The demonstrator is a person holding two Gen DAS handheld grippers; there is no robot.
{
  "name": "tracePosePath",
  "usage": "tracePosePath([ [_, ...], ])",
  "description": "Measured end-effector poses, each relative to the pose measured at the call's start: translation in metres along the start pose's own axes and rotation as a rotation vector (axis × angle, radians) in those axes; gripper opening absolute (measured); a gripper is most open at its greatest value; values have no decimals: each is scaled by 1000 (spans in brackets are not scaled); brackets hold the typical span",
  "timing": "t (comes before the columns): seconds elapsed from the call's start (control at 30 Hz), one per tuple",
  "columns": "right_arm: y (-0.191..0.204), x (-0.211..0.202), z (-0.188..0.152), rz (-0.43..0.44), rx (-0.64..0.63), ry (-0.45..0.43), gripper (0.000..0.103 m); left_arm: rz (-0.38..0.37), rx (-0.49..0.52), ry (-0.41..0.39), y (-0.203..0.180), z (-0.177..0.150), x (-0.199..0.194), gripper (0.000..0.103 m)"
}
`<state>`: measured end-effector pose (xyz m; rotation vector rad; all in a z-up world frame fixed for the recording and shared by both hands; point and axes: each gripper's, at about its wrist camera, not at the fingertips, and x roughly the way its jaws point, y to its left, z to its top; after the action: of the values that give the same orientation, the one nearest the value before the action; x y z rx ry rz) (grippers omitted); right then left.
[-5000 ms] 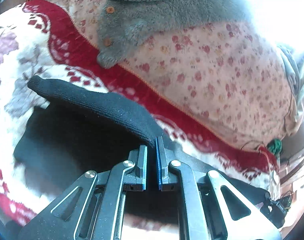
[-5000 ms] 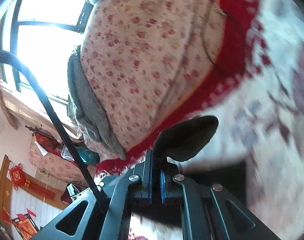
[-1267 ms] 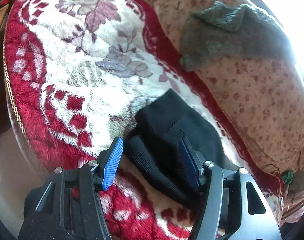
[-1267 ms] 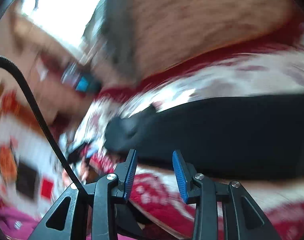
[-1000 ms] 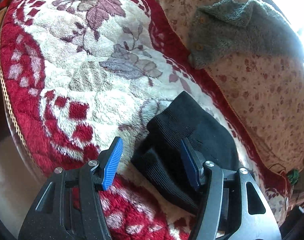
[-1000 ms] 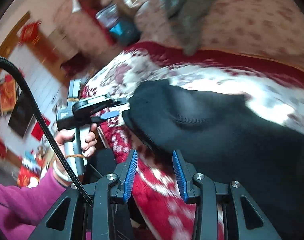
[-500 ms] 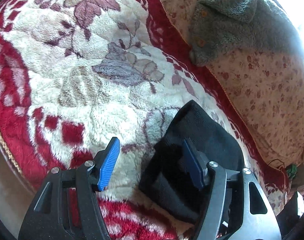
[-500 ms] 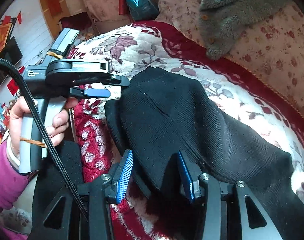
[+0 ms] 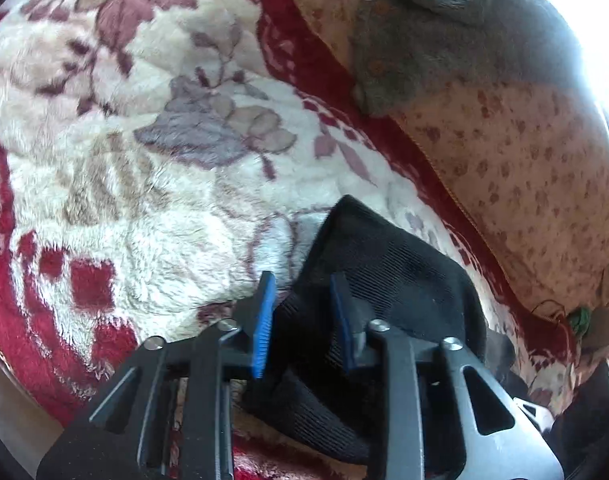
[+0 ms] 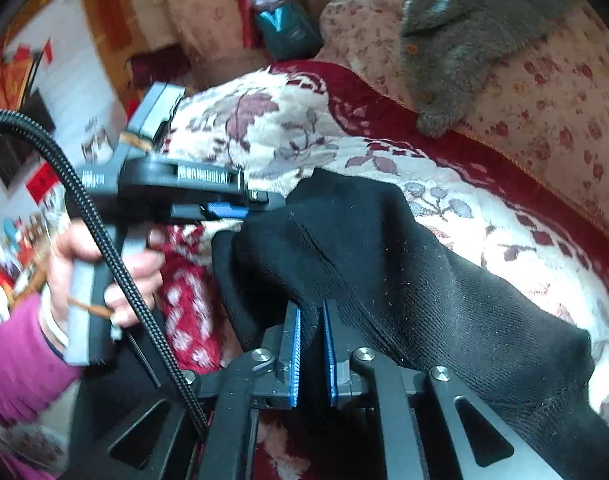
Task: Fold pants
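Right gripper [image 10: 312, 320] pinches the black pants [image 10: 384, 272]; left gripper [image 9: 302, 300] is spread around a fold. Grey sweater [image 9: 444, 36] sits at 1 o'clock.

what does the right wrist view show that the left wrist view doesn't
Only the right wrist view shows the person's hand holding the left gripper, the black cable and the room behind. Only the left wrist view shows the green thread at the quilt's edge. Both show the black pants on the red and cream blanket, the grey fleece garment on the floral quilt, and a gripper closing on the pants; the right gripper is nearly closed.
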<state>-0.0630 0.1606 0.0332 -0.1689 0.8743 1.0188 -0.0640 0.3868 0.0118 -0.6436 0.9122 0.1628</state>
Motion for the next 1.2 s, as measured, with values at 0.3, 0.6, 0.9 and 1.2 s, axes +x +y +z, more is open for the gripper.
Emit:
tracePosePath([
  [0.3,3,-35,6,128,81,-57,7,-53,59,-84,-11,4,-54,14],
  [0.6,11,8,-22,133,69,71,8,126,56,-54,13,-29,-33,14],
  [0.9,-7,-28,-23,159,161,14,30,112,68,-156,-4,-27,-72,34],
  [1.2,-83,-117,-71,0,402,-105,31,9,163,-66,-75,-52,-53,44],
])
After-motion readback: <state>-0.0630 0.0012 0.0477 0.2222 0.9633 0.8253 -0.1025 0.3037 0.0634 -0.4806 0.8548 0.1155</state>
